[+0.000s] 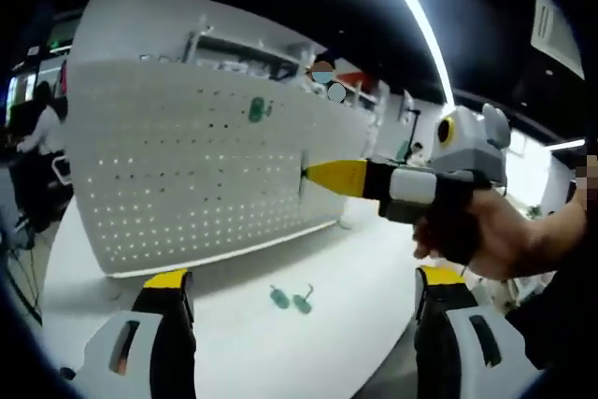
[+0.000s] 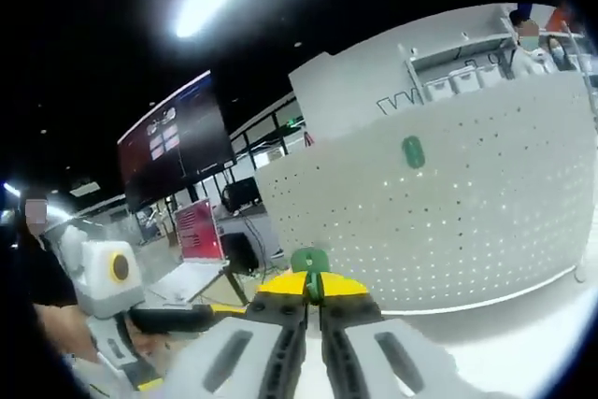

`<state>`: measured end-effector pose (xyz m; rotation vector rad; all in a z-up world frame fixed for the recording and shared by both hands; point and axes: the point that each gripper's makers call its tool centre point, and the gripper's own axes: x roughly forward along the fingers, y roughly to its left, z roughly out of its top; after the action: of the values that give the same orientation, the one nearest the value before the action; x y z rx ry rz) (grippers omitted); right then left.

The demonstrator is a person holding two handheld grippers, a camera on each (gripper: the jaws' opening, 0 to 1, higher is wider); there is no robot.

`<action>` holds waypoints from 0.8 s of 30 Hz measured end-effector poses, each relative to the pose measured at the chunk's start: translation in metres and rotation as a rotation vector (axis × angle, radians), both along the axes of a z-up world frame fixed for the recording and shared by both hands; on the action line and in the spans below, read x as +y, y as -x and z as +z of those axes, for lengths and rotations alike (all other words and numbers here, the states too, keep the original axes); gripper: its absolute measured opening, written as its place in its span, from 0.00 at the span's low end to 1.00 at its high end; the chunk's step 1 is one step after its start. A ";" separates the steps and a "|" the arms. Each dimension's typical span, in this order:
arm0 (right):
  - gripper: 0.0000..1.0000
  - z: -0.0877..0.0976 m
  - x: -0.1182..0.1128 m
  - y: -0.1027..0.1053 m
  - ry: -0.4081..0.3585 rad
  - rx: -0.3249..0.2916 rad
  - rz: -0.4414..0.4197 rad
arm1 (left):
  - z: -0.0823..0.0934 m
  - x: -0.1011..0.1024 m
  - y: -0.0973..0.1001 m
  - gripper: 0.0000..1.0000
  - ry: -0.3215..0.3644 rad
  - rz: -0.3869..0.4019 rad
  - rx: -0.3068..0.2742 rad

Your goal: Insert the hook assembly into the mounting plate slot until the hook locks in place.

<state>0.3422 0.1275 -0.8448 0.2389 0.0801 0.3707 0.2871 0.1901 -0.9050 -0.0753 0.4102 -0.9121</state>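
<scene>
Clearly the right gripper is clamped on a small green hook, light and stiff, best pinched by its head; its tip meets the pegboard at three o'clock. Left gripper jaws stand apart over two spare hooks lying at six o'clock on the table.

Hook — green head alone shows above the right gripper; its shank is hidden between the closed yellow tips.
Pegboard — left end cut off by the picture's edge.
Two green hooks on the table before the pegboard — too small to tell their shape.
</scene>
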 end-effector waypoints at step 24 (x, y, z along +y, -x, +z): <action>0.00 0.028 -0.086 -0.092 0.033 -0.116 -0.268 | -0.009 0.022 -0.018 0.96 -0.022 0.087 -0.006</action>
<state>0.4338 0.0413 -0.8169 0.1925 -0.0594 0.1162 0.3055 0.2122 -0.9140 -0.0695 0.4088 -0.8213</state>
